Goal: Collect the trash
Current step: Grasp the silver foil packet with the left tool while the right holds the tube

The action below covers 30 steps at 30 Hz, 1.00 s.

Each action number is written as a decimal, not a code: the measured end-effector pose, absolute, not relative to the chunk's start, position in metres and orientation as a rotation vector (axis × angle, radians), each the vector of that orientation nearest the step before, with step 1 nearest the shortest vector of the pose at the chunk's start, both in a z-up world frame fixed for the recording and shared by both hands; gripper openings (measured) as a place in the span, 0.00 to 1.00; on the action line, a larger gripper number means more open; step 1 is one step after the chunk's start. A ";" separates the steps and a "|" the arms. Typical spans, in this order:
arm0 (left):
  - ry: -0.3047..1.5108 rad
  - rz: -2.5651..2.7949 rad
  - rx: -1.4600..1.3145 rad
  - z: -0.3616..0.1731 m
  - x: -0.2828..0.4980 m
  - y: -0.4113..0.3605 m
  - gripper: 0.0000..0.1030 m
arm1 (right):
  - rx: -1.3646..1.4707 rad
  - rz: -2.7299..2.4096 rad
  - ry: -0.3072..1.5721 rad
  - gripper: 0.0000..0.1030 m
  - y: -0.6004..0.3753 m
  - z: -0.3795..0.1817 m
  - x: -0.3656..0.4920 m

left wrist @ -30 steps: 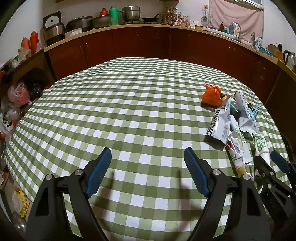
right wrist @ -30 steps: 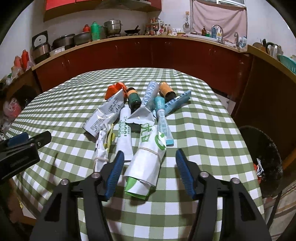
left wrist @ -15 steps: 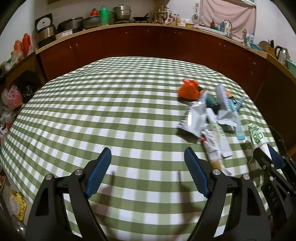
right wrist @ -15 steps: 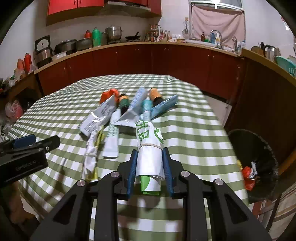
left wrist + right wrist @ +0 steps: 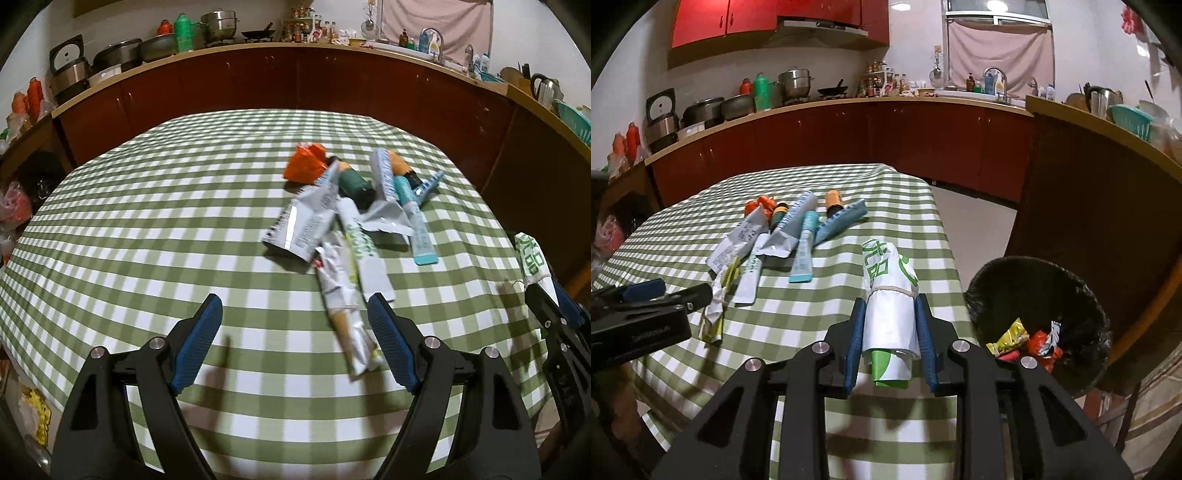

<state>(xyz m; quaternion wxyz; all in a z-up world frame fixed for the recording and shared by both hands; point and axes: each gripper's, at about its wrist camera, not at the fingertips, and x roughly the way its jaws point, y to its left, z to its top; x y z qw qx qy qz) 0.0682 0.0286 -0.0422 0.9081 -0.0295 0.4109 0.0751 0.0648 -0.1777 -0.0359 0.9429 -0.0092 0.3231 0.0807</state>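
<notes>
My right gripper [image 5: 891, 308] is shut on a rolled white and green wrapper [image 5: 890, 288] and holds it above the table's right edge, next to a black trash bin [image 5: 1039, 310] on the floor. The wrapper also shows at the right of the left wrist view [image 5: 532, 258]. A pile of trash [image 5: 351, 218] lies on the green checked table [image 5: 147, 221]: wrappers, tubes, small bottles, an orange bag [image 5: 304, 168]. My left gripper [image 5: 295, 325] is open and empty, low over the table, just before a long crumpled wrapper [image 5: 343, 306].
The bin holds several coloured wrappers [image 5: 1023, 341]. Dark red cabinets [image 5: 849, 133] with a counter full of pots line the back. A dark cabinet side [image 5: 1089, 192] stands right of the bin. Bags sit on the floor at left [image 5: 14, 206].
My right gripper closed on the rolled wrapper, lifted it and carried it right toward the bin. My left gripper moved right, toward the trash pile.
</notes>
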 end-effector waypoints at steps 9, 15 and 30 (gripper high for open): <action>0.876 0.144 -0.018 -0.058 0.074 0.015 0.48 | 0.002 0.185 0.668 0.27 -0.184 -0.041 0.066; 0.860 0.114 0.025 -0.058 0.072 0.008 0.18 | 0.015 0.184 0.672 0.27 -0.189 -0.043 0.067; 0.807 0.023 0.005 -0.035 0.053 0.005 0.17 | 0.013 0.141 0.647 0.27 -0.203 -0.039 0.068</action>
